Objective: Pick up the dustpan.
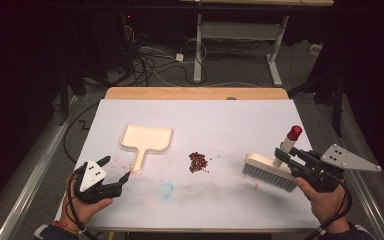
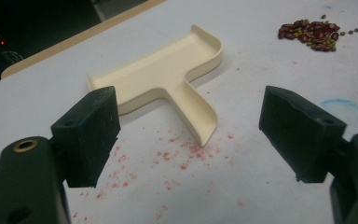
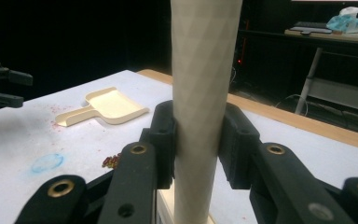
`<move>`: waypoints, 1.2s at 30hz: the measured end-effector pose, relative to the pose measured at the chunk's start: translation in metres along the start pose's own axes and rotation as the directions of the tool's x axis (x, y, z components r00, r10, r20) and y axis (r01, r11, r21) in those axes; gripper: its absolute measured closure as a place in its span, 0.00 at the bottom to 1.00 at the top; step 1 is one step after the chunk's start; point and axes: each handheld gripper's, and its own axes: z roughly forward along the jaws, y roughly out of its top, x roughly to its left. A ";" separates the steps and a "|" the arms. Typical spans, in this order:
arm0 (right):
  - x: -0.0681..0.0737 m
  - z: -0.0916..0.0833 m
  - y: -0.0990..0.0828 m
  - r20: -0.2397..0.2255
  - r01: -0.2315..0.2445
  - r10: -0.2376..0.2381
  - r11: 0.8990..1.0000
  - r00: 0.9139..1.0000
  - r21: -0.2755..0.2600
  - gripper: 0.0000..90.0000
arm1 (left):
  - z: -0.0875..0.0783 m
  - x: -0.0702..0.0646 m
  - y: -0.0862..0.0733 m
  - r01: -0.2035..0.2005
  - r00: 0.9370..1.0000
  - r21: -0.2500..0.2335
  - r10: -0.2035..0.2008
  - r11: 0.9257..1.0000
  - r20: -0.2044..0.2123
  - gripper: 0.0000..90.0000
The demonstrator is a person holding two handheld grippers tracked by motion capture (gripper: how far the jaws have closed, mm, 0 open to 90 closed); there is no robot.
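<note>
Dustpans: one [image 1: 146, 139], left of the bean pile
Brushes: one [image 1: 272, 169], right of the bean pile
Bean piles: one [image 1: 198, 162]
Grippers: two, left gripper [image 1: 119, 168], right gripper [image 1: 283, 154]

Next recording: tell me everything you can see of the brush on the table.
The brush is a hand brush with a cream block, grey bristles along its underside and a pale tapering handle capped in red. It stands bristles-down on the white table at its right side, handle tilted up and away. The right tool is closed on the handle, one jaw on each side. The pile of beans lies apart from it, to its left.
</note>
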 end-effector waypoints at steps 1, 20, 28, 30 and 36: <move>0.000 0.001 0.000 -0.001 0.005 -0.005 1.000 1.000 -0.001 0.77 | 0.001 0.000 0.000 0.009 1.000 0.007 -0.009 1.000 0.011 0.23; 0.007 0.008 0.005 0.016 0.060 -0.060 0.998 0.998 -0.013 0.77 | -0.016 -0.009 0.012 0.063 0.998 0.096 -0.065 0.993 0.014 0.23; 0.008 0.015 0.003 0.000 0.059 -0.059 0.998 0.998 -0.007 0.77 | 0.034 0.006 0.031 0.162 0.985 0.259 -0.170 0.952 0.009 0.23; 0.008 0.016 0.002 -0.001 0.058 -0.058 0.998 0.998 -0.005 0.77 | 0.047 0.008 0.035 0.171 0.984 0.282 -0.177 0.944 -0.004 0.23; 0.005 0.015 0.000 0.021 0.039 -0.039 0.999 0.999 -0.003 0.77 | 0.090 0.007 0.042 0.183 0.980 0.381 -0.198 0.906 0.002 0.26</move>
